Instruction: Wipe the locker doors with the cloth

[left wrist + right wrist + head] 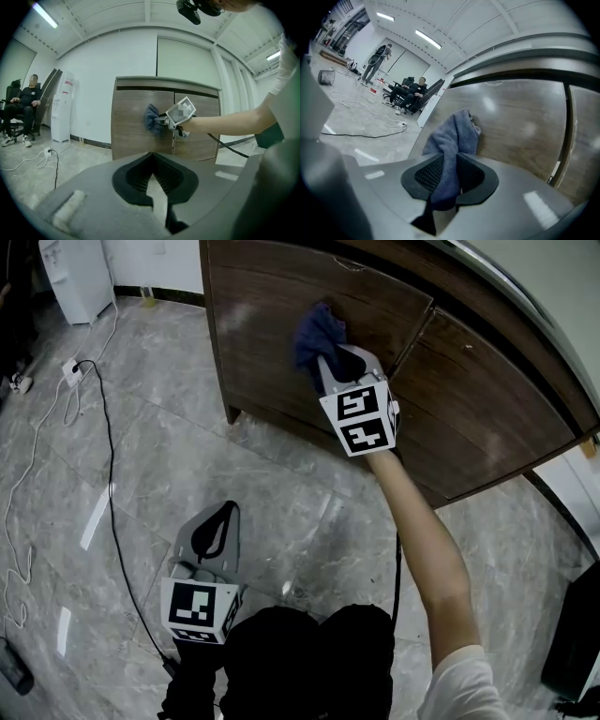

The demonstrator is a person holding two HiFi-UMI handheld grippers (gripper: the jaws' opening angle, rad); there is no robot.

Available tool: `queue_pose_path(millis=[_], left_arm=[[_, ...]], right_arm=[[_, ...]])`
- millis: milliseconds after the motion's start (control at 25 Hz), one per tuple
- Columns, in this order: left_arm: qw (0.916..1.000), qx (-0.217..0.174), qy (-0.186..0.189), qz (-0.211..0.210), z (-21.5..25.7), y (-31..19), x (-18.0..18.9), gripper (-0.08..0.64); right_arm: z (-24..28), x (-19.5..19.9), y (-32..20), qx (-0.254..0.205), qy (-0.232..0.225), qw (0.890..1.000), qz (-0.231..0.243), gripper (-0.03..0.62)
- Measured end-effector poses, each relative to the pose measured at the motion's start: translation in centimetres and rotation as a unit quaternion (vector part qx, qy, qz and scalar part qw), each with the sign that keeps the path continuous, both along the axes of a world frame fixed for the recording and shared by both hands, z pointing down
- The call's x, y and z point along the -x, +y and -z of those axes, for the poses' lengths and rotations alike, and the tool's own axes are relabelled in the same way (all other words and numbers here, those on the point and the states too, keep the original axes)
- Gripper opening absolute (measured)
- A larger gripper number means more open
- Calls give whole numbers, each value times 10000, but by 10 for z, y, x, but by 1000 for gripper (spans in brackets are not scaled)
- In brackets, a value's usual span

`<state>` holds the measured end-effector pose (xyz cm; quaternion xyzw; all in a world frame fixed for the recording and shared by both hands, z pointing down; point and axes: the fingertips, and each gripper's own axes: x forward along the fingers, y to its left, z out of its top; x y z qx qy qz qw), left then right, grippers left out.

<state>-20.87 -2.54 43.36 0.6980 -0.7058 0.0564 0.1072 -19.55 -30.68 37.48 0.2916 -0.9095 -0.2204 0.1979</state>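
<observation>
My right gripper (330, 354) is shut on a blue cloth (317, 334) and presses it against the left door (272, 329) of a brown wooden locker. In the right gripper view the cloth (454, 140) bunches out past the jaws onto the door (515, 122). The left gripper view shows the same cloth (152, 118) and the right gripper (161, 121) from afar. My left gripper (214, 535) hangs low over the floor, away from the locker, shut with nothing in it. The right door (487, 399) is beside the cloth, untouched.
A black cable (108, 474) and a white power strip (71, 366) lie on the grey marble floor at left. A white water dispenser (80, 277) stands at the back left. A seated person (21, 110) is far off to the left. A dark object (574, 643) stands at right.
</observation>
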Motion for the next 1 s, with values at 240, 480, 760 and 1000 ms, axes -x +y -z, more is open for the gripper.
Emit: queue_pose_path(millis=[240, 480, 760, 1000], left_arm=[[10000, 46, 8, 12, -5, 0, 4, 0], [9999, 111, 38, 32, -9, -4, 6, 0], [9998, 186, 54, 56, -17, -6, 11, 0], [9997, 237, 68, 85, -27, -6, 15, 0]], right_arm=[[-54, -2, 0, 168, 300, 9994, -50, 83], [-97, 0, 0, 431, 473, 9979, -54, 83], [-155, 2, 3, 820, 727, 9940, -74, 83], [-186, 4, 4, 1102, 820, 9904, -122, 83]])
